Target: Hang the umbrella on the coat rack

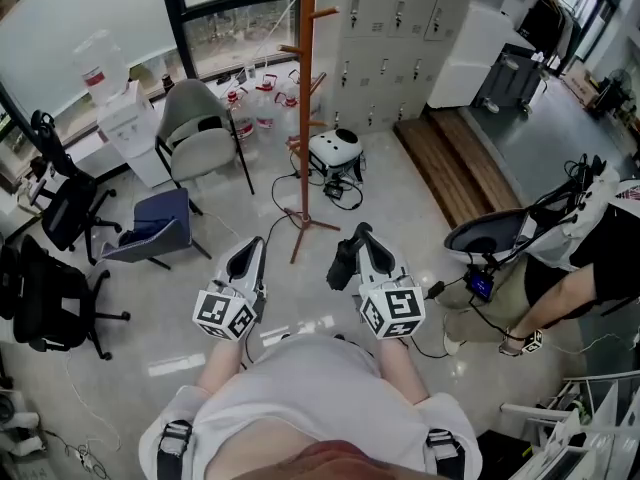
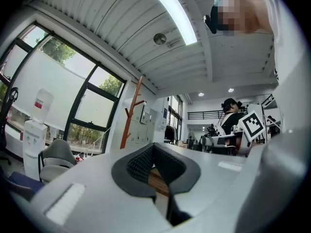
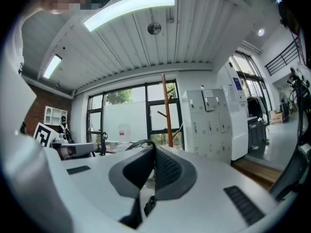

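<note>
We hold the right gripper [image 1: 364,234] level, its jaws pressed together on the strap [image 3: 138,142] of the black folded umbrella [image 1: 342,266], which hangs at that gripper's nine o'clock side above the floor [image 1: 250,193]. Our left gripper [image 1: 252,246] has its jaws pressed together with nothing in them. The orange coat rack [image 1: 305,118] stands at twelve o'clock, well apart from both grippers.
</note>
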The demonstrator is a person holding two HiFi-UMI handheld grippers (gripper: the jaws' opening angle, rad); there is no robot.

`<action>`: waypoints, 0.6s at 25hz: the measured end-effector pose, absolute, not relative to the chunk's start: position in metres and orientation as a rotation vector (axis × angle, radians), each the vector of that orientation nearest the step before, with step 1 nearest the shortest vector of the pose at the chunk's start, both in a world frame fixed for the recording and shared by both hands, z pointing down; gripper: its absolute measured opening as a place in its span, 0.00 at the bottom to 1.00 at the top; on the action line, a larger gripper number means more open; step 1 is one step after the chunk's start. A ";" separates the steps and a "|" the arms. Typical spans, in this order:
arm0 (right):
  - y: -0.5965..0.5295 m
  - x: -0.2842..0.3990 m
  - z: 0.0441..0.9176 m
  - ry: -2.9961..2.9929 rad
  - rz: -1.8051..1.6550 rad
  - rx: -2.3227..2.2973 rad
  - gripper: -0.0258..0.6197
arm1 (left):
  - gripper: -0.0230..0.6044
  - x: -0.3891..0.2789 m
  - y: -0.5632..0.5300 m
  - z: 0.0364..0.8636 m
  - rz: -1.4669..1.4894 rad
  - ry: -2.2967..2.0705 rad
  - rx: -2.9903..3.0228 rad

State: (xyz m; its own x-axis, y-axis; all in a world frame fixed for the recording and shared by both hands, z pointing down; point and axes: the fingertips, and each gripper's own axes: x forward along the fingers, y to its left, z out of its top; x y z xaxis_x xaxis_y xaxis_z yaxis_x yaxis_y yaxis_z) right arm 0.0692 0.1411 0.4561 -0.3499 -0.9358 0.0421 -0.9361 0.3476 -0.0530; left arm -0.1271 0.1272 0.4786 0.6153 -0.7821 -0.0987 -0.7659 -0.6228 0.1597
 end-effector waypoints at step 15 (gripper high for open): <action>0.132 0.060 0.462 -2.519 0.095 1.796 0.06 | 0.05 -0.133 0.120 0.485 -0.244 -1.272 2.736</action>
State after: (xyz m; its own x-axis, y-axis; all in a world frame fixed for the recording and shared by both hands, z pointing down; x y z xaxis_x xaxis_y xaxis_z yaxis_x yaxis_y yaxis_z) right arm 0.0602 0.1320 0.4620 -0.3259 -0.9426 0.0731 -0.9454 0.3250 -0.0233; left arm -0.1333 0.1204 0.4845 0.6352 -0.7662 -0.0974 -0.7477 -0.6416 0.1709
